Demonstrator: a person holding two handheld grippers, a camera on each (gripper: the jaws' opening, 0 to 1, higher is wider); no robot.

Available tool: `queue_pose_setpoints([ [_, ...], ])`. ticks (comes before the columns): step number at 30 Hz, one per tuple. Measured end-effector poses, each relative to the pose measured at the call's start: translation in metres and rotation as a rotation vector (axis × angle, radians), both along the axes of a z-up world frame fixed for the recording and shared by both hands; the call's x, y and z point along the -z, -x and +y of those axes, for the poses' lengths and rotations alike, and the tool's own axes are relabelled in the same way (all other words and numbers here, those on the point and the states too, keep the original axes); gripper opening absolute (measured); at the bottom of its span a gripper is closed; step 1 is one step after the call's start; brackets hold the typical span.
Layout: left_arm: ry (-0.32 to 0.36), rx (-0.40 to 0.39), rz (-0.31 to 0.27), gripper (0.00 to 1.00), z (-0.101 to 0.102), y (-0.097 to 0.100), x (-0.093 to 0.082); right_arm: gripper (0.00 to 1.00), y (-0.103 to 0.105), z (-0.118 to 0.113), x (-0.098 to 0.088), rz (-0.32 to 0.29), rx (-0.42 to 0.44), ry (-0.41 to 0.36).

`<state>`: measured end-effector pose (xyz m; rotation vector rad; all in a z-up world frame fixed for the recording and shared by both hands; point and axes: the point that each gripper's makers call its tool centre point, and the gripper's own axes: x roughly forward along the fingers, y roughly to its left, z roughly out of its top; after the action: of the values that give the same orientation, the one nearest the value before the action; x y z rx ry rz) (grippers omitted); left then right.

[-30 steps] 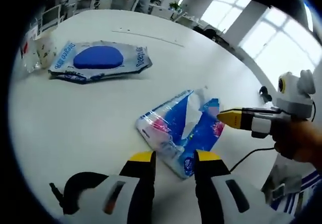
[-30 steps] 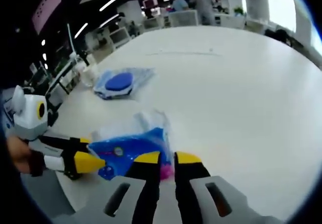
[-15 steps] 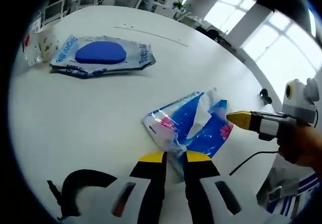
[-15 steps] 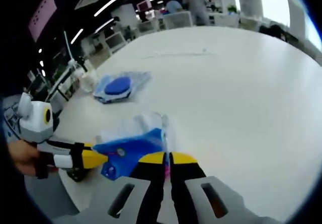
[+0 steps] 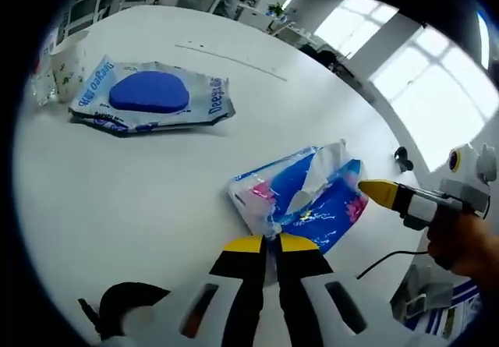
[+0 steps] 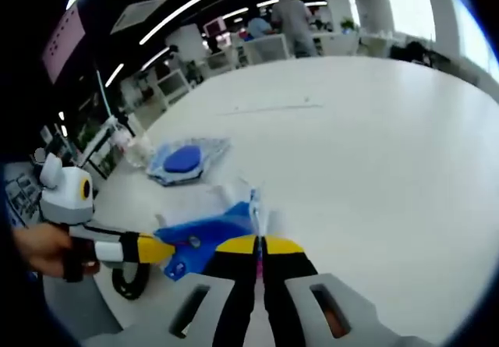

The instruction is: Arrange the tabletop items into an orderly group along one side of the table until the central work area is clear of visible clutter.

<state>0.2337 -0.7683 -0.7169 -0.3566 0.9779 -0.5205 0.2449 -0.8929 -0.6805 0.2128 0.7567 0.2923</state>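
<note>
A blue soft tissue pack with a white tissue sticking out lies on the white table. My left gripper is shut on the pack's near corner. My right gripper comes in from the right, its yellow tip at the pack's far edge. In the right gripper view the same tissue pack sits just ahead of my right gripper, which is shut on its edge. My left gripper meets the pack from the left. A wet-wipes pack with a blue oval lid lies further back.
A clear plastic bag stands beside the wipes pack at the far left. The wet-wipes pack and a clear container sit near the table's left edge. A black cable hangs at the right. Chairs and people are beyond the far end.
Both grippers' jaws have closed, from apart a second ago to shut on opposite edges of the tissue pack. The wipes pack has not moved.
</note>
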Motion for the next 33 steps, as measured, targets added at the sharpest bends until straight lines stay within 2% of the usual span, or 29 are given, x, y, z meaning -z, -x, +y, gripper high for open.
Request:
queue_pose_setpoints([
  [10,0.015,0.056,-0.037,0.02,-0.012,-0.032,-0.019,0.00,-0.013,-0.014,-0.010,-0.040,0.058,-0.037],
  [20,0.018,0.105,-0.032,0.02,-0.024,-0.053,-0.027,0.00,-0.032,-0.026,-0.014,-0.056,0.092,-0.043],
  [33,0.021,0.114,-0.020,0.02,-0.032,-0.088,-0.031,0.00,-0.057,-0.034,-0.009,-0.055,0.130,-0.072],
])
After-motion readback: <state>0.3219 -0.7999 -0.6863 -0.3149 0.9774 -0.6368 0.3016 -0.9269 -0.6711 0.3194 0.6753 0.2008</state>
